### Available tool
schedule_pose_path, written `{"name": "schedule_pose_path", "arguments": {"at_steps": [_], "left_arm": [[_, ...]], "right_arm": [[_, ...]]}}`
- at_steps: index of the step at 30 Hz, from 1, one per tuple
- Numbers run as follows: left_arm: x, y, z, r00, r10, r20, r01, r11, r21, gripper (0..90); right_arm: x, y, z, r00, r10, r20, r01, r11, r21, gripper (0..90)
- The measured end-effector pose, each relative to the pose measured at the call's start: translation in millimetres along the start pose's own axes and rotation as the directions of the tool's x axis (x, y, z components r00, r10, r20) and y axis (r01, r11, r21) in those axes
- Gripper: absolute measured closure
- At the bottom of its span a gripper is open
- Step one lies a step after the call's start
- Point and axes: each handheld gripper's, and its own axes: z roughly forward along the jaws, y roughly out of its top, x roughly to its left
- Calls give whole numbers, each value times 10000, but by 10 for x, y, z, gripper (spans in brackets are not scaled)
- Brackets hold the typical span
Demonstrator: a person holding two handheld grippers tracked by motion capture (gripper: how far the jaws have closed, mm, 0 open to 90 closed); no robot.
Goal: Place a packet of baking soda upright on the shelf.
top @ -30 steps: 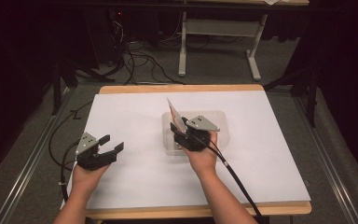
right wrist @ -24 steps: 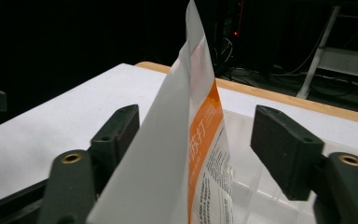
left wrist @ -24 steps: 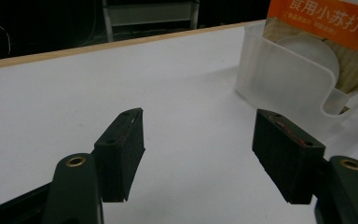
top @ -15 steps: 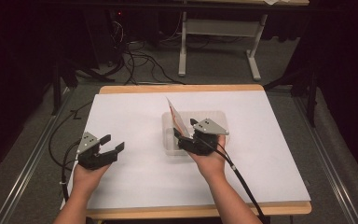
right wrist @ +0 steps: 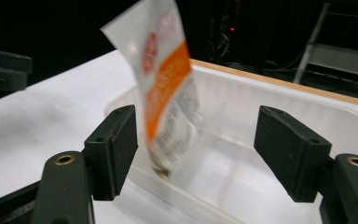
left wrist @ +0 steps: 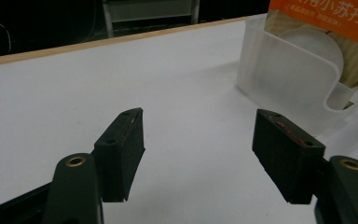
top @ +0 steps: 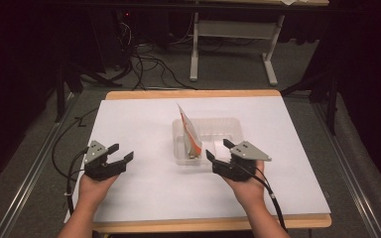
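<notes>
High view shows right gripper (top: 217, 150), jaws just spread empty, drawn back toward 5 o'clock from the packet (top: 189, 133) left standing in the tray (top: 230, 125), likely placed.

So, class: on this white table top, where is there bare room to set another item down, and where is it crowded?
Bare patches: the white table top left of the clear tray, ahead of the left gripper, and the stretch between the two grippers. Crowded: the tray's left end, where the orange-and-white packet stands, with the open right gripper just before it.

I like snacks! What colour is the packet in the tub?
White and orange packet, clearest in the right gripper view.
</notes>
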Motion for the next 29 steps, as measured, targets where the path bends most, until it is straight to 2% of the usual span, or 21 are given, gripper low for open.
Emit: {"name": "schedule_pose_path", "arguments": {"at_steps": [2, 5, 8, 11, 13, 15, 17, 19, 21, 23, 29], "left_arm": [[-5, -3, 8, 10000, 86, -9, -86, 9999, 59, 345], [3, 4, 8, 9999, -132, 8, 132, 9999, -7, 345], [-17, -8, 19, 10000, 92, -35, -91, 9998, 165, 344], [-19, -8, 25, 10000, 54, -7, -54, 9998, 184, 342], [-22, -11, 37, 10000, 28, 41, -28, 9997, 229, 341], [-33, -17, 67, 9998, 140, 118, -145, 9989, 437, 333], [-41, -22, 97, 9998, 154, 112, -160, 9983, 555, 327], [-54, -20, 114, 9999, 101, 81, -105, 9982, 595, 323], [-73, -20, 119, 9998, 204, 38, -206, 9977, 645, 322], [-88, -19, 112, 9996, 296, 7, -296, 9975, 635, 321], [-70, -16, 77, 9997, 262, 18, -262, 9980, 568, 320]], "right_arm": [[-106, -43, -115, 9997, 11, 234, -11, 10000, 6, 304], [-314, -117, -299, 9971, 201, 740, -204, 9998, 31, 305], [-557, -208, -497, 9901, 498, 1316, -503, 9987, 7, 308], [-819, -317, -714, 9770, 737, 2003, -741, 9972, -59, 310], [-972, -426, -868, 9649, 973, 2438, -951, 9953, -205, 310], [-1104, -562, -994, 9543, 857, 2862, -857, 9962, -126, 317], [-1227, -640, -1065, 9457, 1008, 3091, -1126, 9934, 207, 314], [-1305, -699, -1106, 9372, 1165, 3288, -1259, 9920, 75, 333], [-1349, -734, -1090, 9371, 1590, 3106, -1677, 9858, 15, 336], [-1358, -745, -1064, 9402, 1797, 2893, -1858, 9826, -65, 342], [-1287, -749, -1021, 9497, 1509, 2744, -1636, 9863, 236, 346]]}}
